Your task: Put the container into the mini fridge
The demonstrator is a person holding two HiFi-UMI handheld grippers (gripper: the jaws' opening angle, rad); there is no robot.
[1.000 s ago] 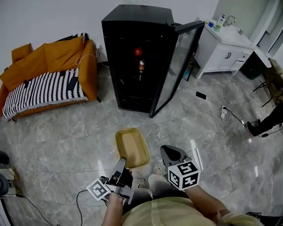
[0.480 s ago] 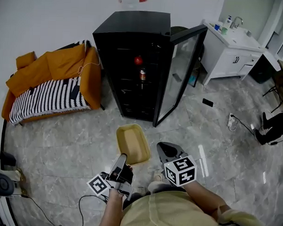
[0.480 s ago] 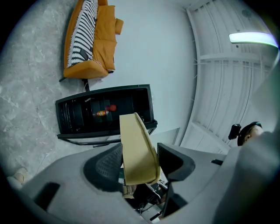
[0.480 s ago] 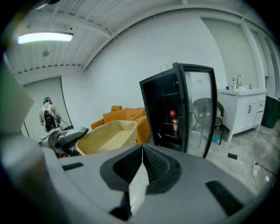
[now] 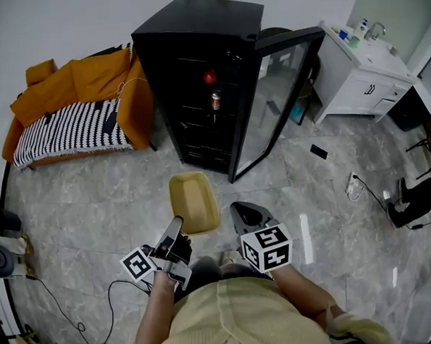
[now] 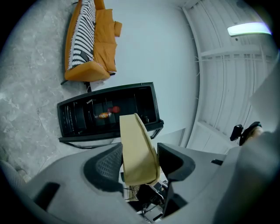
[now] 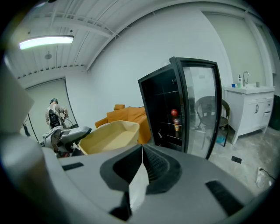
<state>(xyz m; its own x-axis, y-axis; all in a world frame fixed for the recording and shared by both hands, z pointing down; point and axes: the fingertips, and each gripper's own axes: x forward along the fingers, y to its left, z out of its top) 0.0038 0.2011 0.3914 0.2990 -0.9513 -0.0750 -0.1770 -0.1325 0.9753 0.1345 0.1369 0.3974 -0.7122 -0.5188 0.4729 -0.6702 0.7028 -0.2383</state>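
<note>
- My left gripper [image 5: 177, 224] is clamped on the near rim of the container [image 5: 193, 202]. In the left gripper view the tan wall stands between the two pads.
- My right gripper [image 5: 237, 208] has its jaws pressed together with nothing between them. It hangs just beside the container without touching it.
- The container is up off the floor, held out in front of me, and looks empty inside.
- The mini fridge [image 5: 199, 33] stands ahead, well apart from the container, with its glass door [image 5: 278, 85] swung wide open.
- Progress, as I judge it: the pick-up is done and the door needs no opening. What is left is the approach, sliding the container onto a shelf and letting go.
- Count: two grippers, one container, one fridge with one door.
- Inside the fridge I count two things: a red round one [image 5: 209, 77] and, on the shelf below it, a can [image 5: 215, 101]. The lower shelves look bare, though they are too dark to be sure.
- Further out: one orange sofa [image 5: 69, 106] left of the fridge, one white sink cabinet [image 5: 360, 74] right of it.
</note>
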